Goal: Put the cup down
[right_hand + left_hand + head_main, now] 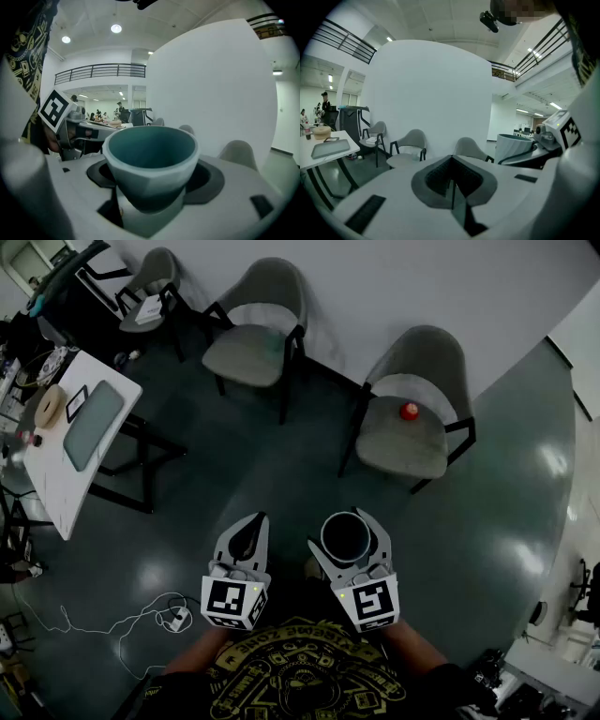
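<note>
A cup, pale outside and dark teal inside, stands upright between the jaws of my right gripper, which is shut on it and holds it in the air above the dark floor. In the right gripper view the cup fills the middle, and the jaws of the right gripper press on its lower sides. The left gripper hovers beside it on the left with its jaws together and nothing in them. The left gripper view shows the left gripper with its jaws meeting, and the cup off to the right.
Three grey chairs line the white wall ahead; the right-hand chair carries a small red object. A white table with a grey pad stands at the left. A power strip with a cable lies on the floor near my left.
</note>
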`<state>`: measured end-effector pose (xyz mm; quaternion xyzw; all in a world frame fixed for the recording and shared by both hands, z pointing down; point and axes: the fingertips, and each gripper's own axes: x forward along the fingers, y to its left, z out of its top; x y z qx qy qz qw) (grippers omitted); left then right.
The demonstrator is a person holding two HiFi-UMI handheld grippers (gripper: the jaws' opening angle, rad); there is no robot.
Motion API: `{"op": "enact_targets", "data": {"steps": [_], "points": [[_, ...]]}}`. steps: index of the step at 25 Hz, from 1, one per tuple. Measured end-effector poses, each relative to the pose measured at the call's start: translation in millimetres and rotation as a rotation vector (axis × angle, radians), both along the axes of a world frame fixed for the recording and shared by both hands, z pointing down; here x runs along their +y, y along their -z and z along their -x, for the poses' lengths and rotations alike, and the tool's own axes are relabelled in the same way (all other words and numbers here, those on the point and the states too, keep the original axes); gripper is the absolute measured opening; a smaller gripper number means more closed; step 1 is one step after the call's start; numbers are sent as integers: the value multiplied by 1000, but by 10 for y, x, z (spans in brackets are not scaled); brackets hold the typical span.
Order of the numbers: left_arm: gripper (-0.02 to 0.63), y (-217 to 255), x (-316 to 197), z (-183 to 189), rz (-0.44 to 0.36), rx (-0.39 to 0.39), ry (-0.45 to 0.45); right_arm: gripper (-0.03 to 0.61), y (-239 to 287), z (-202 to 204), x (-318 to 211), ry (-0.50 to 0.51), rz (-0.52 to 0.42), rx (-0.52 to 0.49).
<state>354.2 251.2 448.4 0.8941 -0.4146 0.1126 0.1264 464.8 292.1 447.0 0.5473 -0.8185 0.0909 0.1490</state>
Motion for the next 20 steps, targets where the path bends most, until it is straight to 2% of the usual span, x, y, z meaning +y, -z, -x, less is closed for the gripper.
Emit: {"op": "enact_targets", "data": {"steps": [20], "points": [[11, 33, 151, 225, -11, 13, 52, 383, 31, 148, 102, 14, -24, -24]]}}
